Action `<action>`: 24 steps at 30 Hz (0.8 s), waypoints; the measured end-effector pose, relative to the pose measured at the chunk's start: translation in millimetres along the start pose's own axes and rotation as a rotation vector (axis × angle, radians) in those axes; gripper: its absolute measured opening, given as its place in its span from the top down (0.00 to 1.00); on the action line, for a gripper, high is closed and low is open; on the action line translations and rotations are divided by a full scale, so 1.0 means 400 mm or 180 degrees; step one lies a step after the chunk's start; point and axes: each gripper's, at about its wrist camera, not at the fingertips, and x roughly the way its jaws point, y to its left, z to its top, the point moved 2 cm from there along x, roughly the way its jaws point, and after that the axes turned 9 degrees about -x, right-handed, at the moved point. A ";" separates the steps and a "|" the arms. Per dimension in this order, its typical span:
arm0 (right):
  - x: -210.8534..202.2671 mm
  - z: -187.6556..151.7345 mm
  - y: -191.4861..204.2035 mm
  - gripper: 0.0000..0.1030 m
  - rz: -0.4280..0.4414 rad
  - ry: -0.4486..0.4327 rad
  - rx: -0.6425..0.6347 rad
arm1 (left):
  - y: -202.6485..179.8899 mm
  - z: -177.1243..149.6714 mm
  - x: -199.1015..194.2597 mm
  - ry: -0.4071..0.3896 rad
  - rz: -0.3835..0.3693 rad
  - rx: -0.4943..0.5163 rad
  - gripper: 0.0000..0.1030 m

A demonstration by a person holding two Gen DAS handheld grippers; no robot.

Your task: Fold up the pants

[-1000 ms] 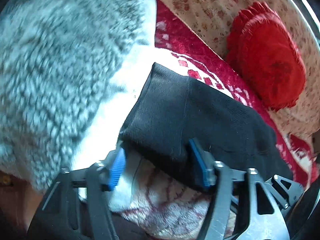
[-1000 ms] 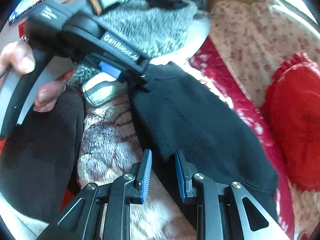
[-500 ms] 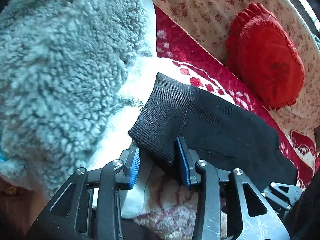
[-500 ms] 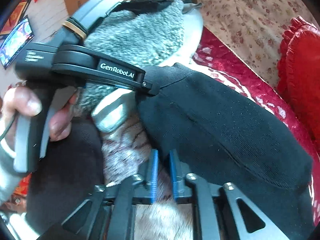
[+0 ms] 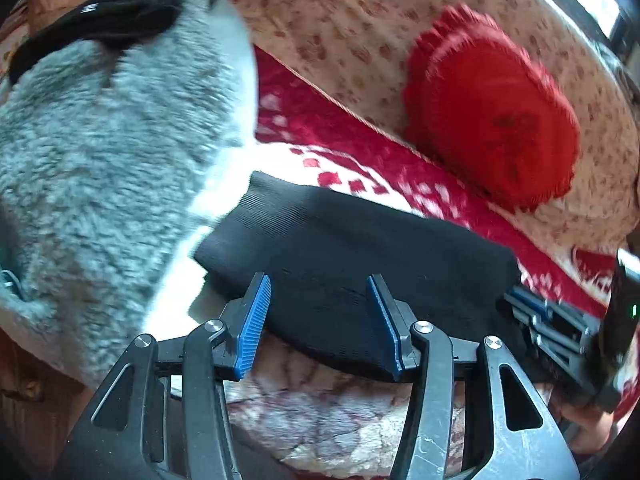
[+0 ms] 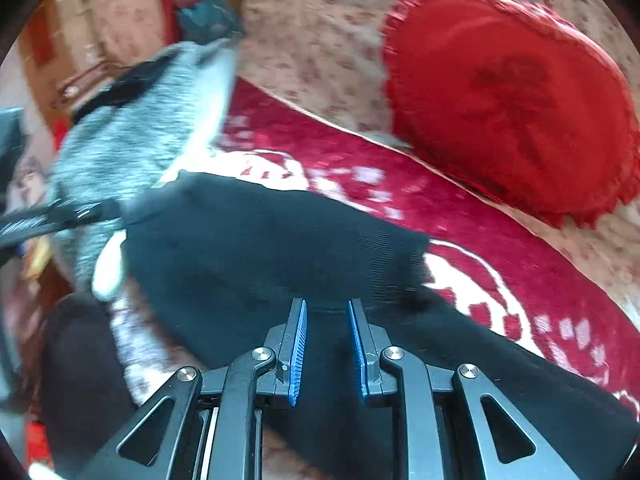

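Note:
The black ribbed pants (image 5: pixel 360 240) lie folded across a red and white patterned blanket (image 5: pixel 304 120). My left gripper (image 5: pixel 317 280) hovers over their near left end. Its jaws are opening and stand wide; the cloth lies below them, untouched by either pad. In the right wrist view the pants (image 6: pixel 260 248) stretch from left to lower right. My right gripper (image 6: pixel 326 304) hangs above their middle with a narrow gap between the pads and nothing pinched. The right gripper (image 5: pixel 560 328) also shows at the far right, and part of the left gripper (image 6: pixel 40 220) at the far left.
A round red frilled cushion (image 5: pixel 492 108) leans on the floral sofa cover (image 5: pixel 340 20) behind the pants. A grey fleece garment (image 5: pixel 100 140) bulks up on the left. A fluffy white and pink throw (image 5: pixel 320 408) lies under my fingers. A dark-clad leg (image 6: pixel 80 360) is at lower left.
My left gripper closed in on the pants' ribbed end, then spread wide and drew back off it. My right gripper swung right along the pants and rolled, keeping its narrow gap.

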 end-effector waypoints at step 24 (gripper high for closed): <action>-0.003 -0.082 0.094 0.81 0.0174 0.0221 -0.0179 | -0.073 -0.058 0.081 0.0027 0.0302 0.0249 0.52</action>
